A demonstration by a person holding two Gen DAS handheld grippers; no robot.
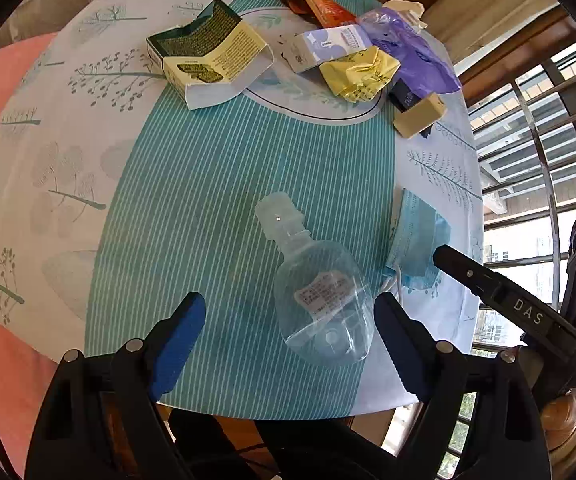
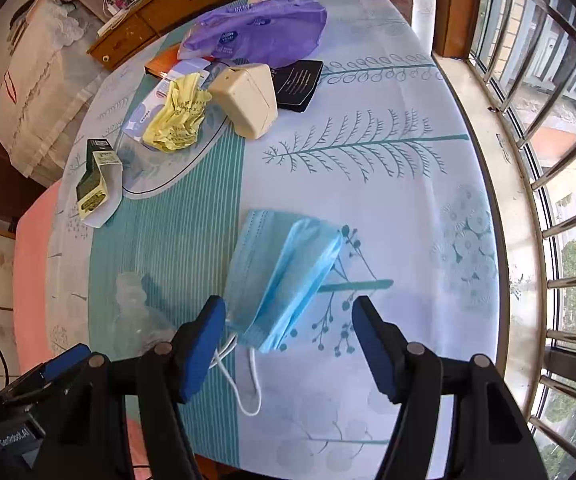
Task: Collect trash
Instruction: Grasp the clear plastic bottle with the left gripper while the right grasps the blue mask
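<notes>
Item: my left tongs (image 1: pixel 288 328), spread, straddle the clear squat plastic bottle (image 1: pixel 319 304) with a white label, print unreadable, lying on the striped teal tabletop (image 1: pixel 208 200). Item: my right tongs (image 2: pixel 288 336), spread, stand over the folded blue paper face mask (image 2: pixel 280 276). "DAS" reads on the black right-hand tool.

Trash litters a round table's patterned cloth (image 1: pixel 216 184): a clear plastic bottle (image 1: pixel 319 300) lying on its side on the teal stripes, a crumpled blue face mask (image 2: pixel 284 276) just beside it, and farther across, an opened green-and-yellow carton (image 1: pixel 208 56), yellow wrapper (image 1: pixel 357 74) and purple bag (image 2: pixel 260 32).
</notes>
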